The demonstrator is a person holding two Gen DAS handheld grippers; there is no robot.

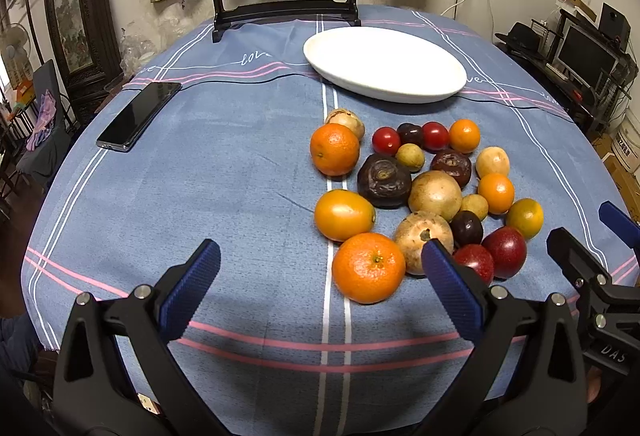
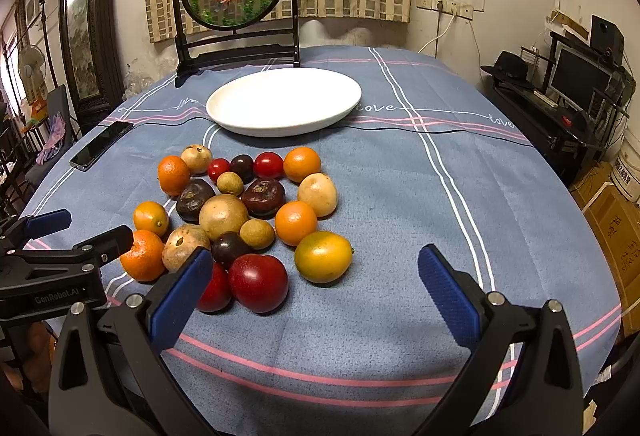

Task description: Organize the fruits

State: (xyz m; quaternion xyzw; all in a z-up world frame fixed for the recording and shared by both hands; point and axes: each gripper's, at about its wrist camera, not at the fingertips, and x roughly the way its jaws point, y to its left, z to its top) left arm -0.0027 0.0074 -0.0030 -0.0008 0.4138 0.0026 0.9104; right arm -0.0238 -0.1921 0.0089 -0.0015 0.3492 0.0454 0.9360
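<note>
Left and right wrist views. We held the left hand-held gripper (image 1: pixel 320 276) and the right hand-held gripper (image 2: pixel 316 284) low over the near edge of the worktop (image 2: pixel 400 196), each with its blue fingers spread wide and nothing between them. The fruits (image 2: pixel 240 212) lay in one loose cluster on the blue cloth, mostly touching one another: oranges, red and dark round fruits, and tan ones. The nearest orange (image 1: pixel 368 268) sat just ahead of the left fingers. Beyond the cluster we saw the white plate (image 2: pixel 340 104), bare, and to the left a phone (image 1: pixel 138 116).
</note>
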